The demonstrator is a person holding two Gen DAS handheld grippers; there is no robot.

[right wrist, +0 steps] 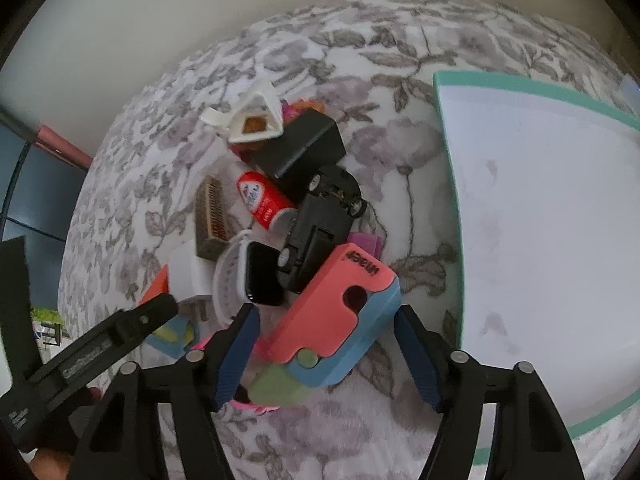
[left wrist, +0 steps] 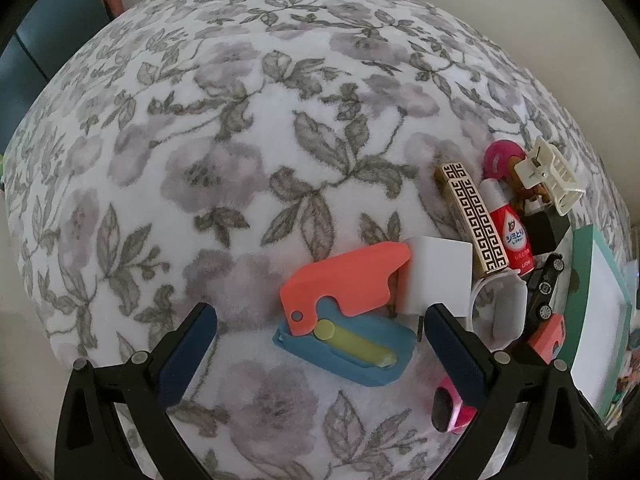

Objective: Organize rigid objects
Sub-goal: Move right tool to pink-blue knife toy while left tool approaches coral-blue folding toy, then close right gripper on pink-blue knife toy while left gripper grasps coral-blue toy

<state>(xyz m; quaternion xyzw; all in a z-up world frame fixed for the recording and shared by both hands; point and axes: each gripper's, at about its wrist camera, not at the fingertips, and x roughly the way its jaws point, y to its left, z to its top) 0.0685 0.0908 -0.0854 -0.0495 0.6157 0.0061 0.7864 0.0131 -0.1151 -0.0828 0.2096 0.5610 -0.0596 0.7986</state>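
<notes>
The white tray [right wrist: 540,240] runs off the frame; a pink object [left wrist: 452,408] hides behind tongs.

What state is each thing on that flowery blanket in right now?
Left claw: open, nothing gripped.
Right claw: open around the pink-and-blue toy, not yet pinching.
Second pink-and-blue toy: folded open, lying flat.
Toy car: upside down.
Watch: screen dark.
Hair clip: atop the pile.
Tray: empty.

Soft, even, dimmish daylight; faint shadows. Both fisheye views bulge strongly, black vignette from nine to three o'clock, edges slightly blurred, centres sharp.
</notes>
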